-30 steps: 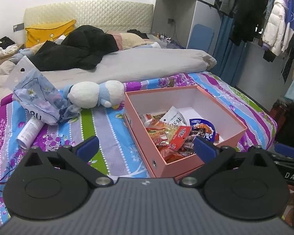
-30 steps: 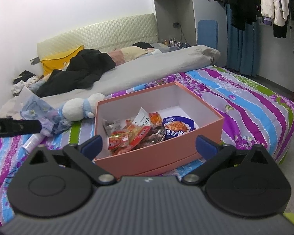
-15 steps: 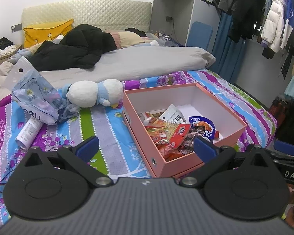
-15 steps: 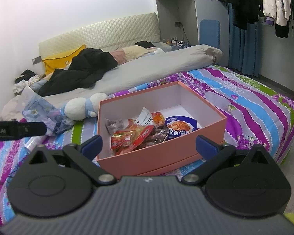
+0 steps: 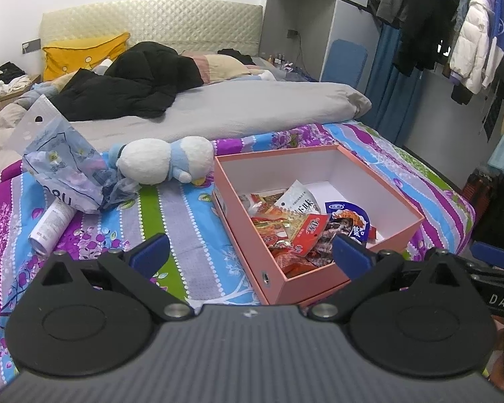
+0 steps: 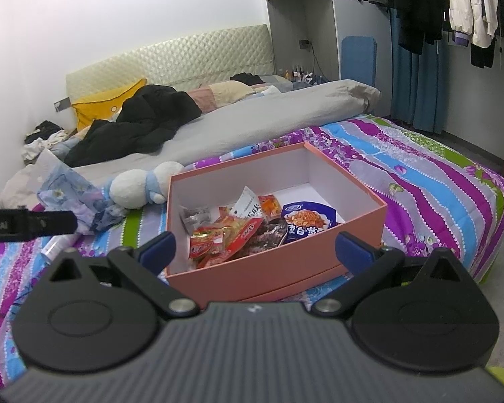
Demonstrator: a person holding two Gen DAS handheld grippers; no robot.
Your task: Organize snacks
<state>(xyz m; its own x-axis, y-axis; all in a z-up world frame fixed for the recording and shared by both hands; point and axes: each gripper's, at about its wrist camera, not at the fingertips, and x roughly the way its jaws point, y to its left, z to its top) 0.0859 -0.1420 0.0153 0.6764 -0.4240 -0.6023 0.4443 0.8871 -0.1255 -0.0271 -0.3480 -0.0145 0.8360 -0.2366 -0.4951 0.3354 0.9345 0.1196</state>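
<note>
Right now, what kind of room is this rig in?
Almost certainly a bedroom: a bed with a padded headboard, a striped floral bedspread under the pink snack box, and coats on an open rail.

- The left wrist view is taken from behind the wide-spread blue fingertips of the left gripper [image 5: 251, 256], low over the foot of the bed with the striped floral cover [image 5: 184, 235], facing the quilted cream headboard [image 5: 151, 21].
- The open pink cardboard box [image 5: 305, 278] is seen close, right of centre.
- The right wrist view is set further right, with that box [image 6: 272, 268] centred and near.
- Box, white-and-blue plush toy [image 6: 134, 188] and headboard are shared by both views.
</note>
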